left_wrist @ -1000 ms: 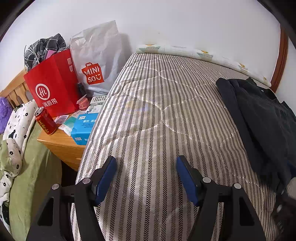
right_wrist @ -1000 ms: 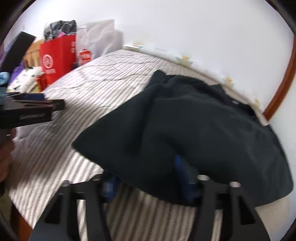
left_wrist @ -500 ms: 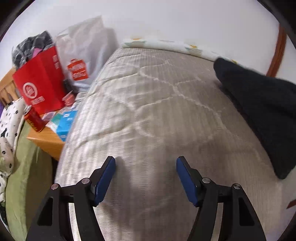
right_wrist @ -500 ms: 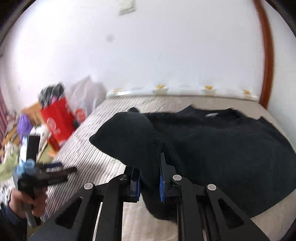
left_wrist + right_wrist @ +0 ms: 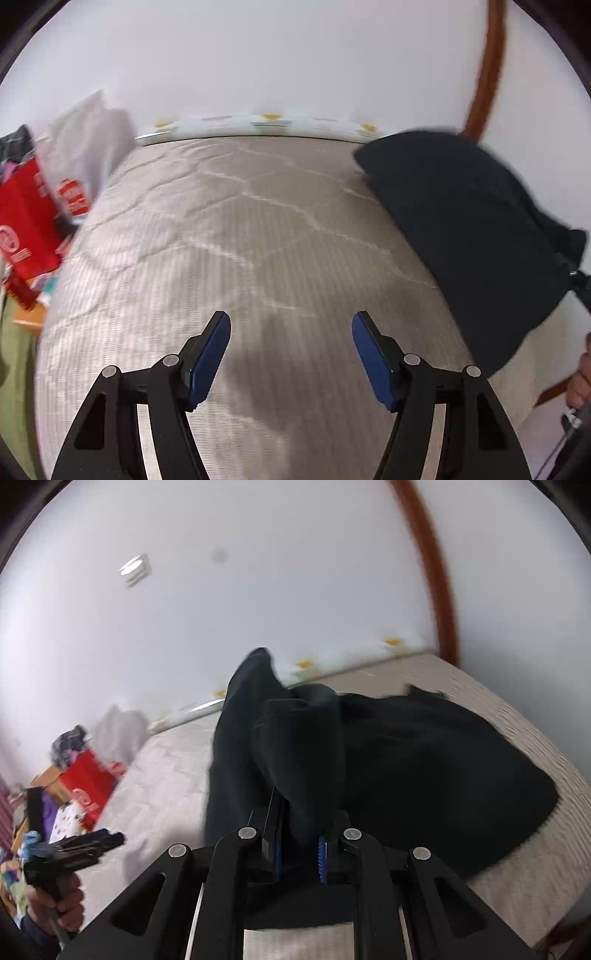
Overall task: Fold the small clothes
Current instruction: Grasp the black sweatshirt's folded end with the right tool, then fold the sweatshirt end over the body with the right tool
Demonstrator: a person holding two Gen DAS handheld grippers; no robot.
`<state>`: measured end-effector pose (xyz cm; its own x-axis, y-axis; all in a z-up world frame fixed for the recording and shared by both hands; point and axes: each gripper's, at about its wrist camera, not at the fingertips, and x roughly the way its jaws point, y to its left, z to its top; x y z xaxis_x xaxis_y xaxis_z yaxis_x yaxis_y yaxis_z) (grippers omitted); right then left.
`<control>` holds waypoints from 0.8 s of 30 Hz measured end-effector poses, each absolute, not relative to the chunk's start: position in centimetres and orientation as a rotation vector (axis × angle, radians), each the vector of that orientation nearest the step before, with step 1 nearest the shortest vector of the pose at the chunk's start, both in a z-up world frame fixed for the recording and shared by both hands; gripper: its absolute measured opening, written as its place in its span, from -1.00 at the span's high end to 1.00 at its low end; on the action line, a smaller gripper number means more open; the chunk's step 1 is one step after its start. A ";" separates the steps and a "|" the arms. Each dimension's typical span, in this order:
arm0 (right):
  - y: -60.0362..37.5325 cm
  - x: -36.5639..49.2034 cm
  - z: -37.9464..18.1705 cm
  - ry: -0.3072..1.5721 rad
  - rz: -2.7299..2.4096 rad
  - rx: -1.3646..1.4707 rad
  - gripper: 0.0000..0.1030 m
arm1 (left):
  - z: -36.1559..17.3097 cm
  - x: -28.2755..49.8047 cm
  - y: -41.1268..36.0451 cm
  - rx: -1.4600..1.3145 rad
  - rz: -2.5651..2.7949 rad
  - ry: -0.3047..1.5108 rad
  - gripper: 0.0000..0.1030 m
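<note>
The right tongs [image 5: 299, 849] pinch the black garment [image 5: 424, 760], lifting it off the bed [image 5: 240, 229]. Left tongs [image 5: 291, 350], spread and empty, should next take its free edge at two o'clock.

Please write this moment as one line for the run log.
right gripper: shut on black cloth garment, edge lifted | left gripper: open, nothing held, over striped quilted mattress | fold: not done

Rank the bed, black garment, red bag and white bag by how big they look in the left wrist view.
1. Bed, by far the largest.
2. Black garment.
3. Red bag and white bag: alike in apparent size, both blurred and the red one cut off by the frame edge, so unranked.
</note>
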<state>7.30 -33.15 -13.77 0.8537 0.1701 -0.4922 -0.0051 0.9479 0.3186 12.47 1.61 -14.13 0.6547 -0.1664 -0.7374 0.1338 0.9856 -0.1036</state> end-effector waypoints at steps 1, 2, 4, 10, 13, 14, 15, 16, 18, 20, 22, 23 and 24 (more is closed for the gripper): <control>-34.3 7.3 -14.4 0.554 0.072 0.322 0.74 | -14.2 12.4 0.5 -0.031 -0.187 0.842 -0.27; -35.4 7.4 -15.3 0.573 0.049 0.323 0.74 | -14.2 12.3 -0.6 -0.020 -0.206 0.843 -0.28; -37.1 7.4 -17.1 0.616 0.012 0.333 0.74 | -14.4 12.1 -2.5 0.003 -0.237 0.845 -0.29; -38.8 7.2 -18.6 0.616 0.000 0.369 0.26 | -14.4 11.5 -6.6 0.054 -0.286 0.848 -0.29; -38.9 8.4 -18.5 0.611 0.024 0.396 0.09 | -14.3 11.6 -7.7 0.055 -0.291 0.848 -0.29; -38.9 9.0 -18.7 0.625 0.033 0.411 0.09 | -14.3 11.5 -7.9 0.050 -0.294 0.847 -0.29; -38.9 9.8 -18.9 0.639 0.046 0.428 0.09 | -14.2 11.3 -8.1 0.046 -0.296 0.848 -0.29; -38.9 10.3 -19.2 0.648 0.058 0.442 0.09 | -14.2 11.2 -8.3 0.042 -0.299 0.849 -0.29; -38.8 11.5 -19.6 0.657 0.063 0.471 0.06 | -14.2 11.0 -8.8 0.034 -0.311 0.850 -0.29; -38.8 12.4 -19.8 0.662 0.066 0.489 0.15 | -14.3 11.0 -9.3 0.019 -0.333 0.859 -0.29; -38.6 12.8 -19.7 0.656 0.087 0.474 0.59 | -14.4 10.8 -9.9 0.009 -0.376 0.868 -0.30; -38.6 12.9 -19.5 0.650 0.100 0.454 0.64 | -14.4 10.6 -10.4 0.010 -0.398 0.870 -0.30; -38.7 12.7 -19.2 0.630 0.100 0.435 0.67 | -14.4 10.4 -10.7 0.014 -0.415 0.870 -0.30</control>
<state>12.73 -38.74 -19.21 0.8066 0.2204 -0.5485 0.0402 0.9053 0.4229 10.37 -10.73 -14.40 0.5701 -0.3475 -0.7444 0.3590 0.9204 -0.1546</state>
